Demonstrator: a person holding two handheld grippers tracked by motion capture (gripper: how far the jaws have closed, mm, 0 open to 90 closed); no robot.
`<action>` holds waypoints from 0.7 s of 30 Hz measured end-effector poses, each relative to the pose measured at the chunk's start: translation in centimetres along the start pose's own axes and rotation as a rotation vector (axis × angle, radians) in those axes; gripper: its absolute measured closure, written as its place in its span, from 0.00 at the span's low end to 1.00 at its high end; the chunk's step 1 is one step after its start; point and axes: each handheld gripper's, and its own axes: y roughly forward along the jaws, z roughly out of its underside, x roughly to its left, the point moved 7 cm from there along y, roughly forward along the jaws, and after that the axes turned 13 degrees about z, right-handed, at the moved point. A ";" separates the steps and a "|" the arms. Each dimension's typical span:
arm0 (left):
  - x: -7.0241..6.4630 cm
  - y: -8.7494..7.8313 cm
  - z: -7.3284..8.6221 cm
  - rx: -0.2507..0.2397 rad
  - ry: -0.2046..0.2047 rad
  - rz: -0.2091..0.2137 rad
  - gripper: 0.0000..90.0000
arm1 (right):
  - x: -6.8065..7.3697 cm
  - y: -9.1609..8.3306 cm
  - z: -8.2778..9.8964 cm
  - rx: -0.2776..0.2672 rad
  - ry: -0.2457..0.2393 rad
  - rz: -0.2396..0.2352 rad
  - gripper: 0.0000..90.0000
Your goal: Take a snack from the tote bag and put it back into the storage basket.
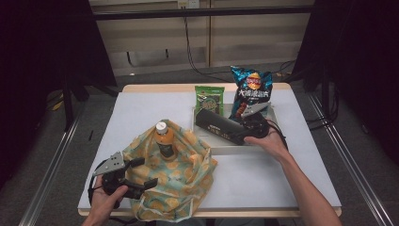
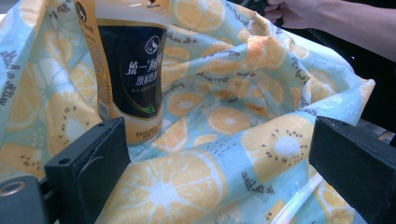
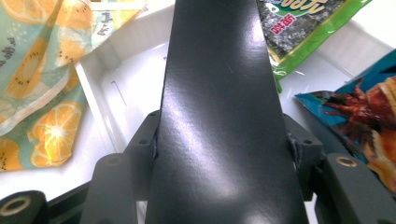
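On a white-topped table (image 1: 141, 113), a long black cardboard box (image 1: 221, 127) is pinched in the right gripper (image 1: 254, 126) jaws above a white tray (image 1: 235, 149); at eight o'clock, the left gripper (image 1: 136, 175) jaws are spread around a citrus-print cloth bag (image 1: 188, 174) holding an orange-labelled tea bottle (image 1: 164, 140).

The soft cloth bag printed with orange slices (image 2: 219, 140) lies in matt folds. The long black box (image 3: 219, 116) has a smooth, slightly glossy skin. The blue foil crisp packet (image 1: 251, 92) shines; the white plastic tray (image 3: 116, 93) looks smooth.
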 end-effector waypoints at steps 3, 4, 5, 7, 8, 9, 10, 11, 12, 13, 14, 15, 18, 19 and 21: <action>0.0 0.0 0.0 0.003 0.003 -0.004 0.05 | 0.0 0.3 0.1 -0.002 0.003 -0.011 0.48; 0.0 0.0 0.0 0.003 0.001 -0.002 0.05 | 0.0 0.3 0.2 -0.003 0.004 -0.014 0.48; 0.0 0.1 0.0 0.003 0.000 -0.002 0.05 | 0.0 0.3 0.2 -0.004 0.001 -0.021 0.48; 0.0 0.1 0.1 0.001 -0.006 0.001 0.05 | 0.1 0.3 0.3 -0.003 -0.008 -0.041 0.47; 0.0 0.1 0.1 0.002 -0.005 0.002 0.05 | 0.2 0.3 0.4 0.003 -0.011 -0.048 0.47; 0.0 0.1 0.1 0.003 -0.005 0.002 0.05 | 0.3 0.3 0.5 0.005 -0.009 -0.059 0.47; 0.0 0.1 0.1 0.004 -0.005 0.003 0.05 | 0.3 0.3 0.6 0.005 -0.011 -0.055 0.47; 0.0 0.1 0.1 0.002 -0.006 0.002 0.05 | 0.2 0.3 0.6 0.003 -0.010 -0.059 0.47; 0.0 0.1 0.1 0.003 -0.005 0.002 0.05 | 0.2 0.3 0.6 0.002 -0.009 -0.061 0.47; 0.0 0.1 0.1 0.003 -0.005 0.003 0.05 | 0.2 0.3 0.6 0.000 -0.010 -0.064 0.47; 0.0 0.1 0.1 0.002 -0.005 0.003 0.05 | 0.3 0.3 0.6 -0.001 -0.006 -0.066 0.47; 0.0 0.1 0.1 0.002 -0.007 0.003 0.05 | 0.3 0.4 0.7 0.001 -0.009 -0.068 0.47; 0.1 0.2 0.1 0.006 -0.005 0.002 0.05 | 0.3 0.6 0.8 0.009 -0.014 -0.068 0.47; 0.1 0.2 0.1 0.006 -0.003 0.002 0.05 | 0.3 0.6 0.9 0.011 -0.011 -0.070 0.46; 0.1 0.1 0.1 0.005 -0.006 0.002 0.05 | 0.3 0.6 0.9 0.009 -0.009 -0.071 0.46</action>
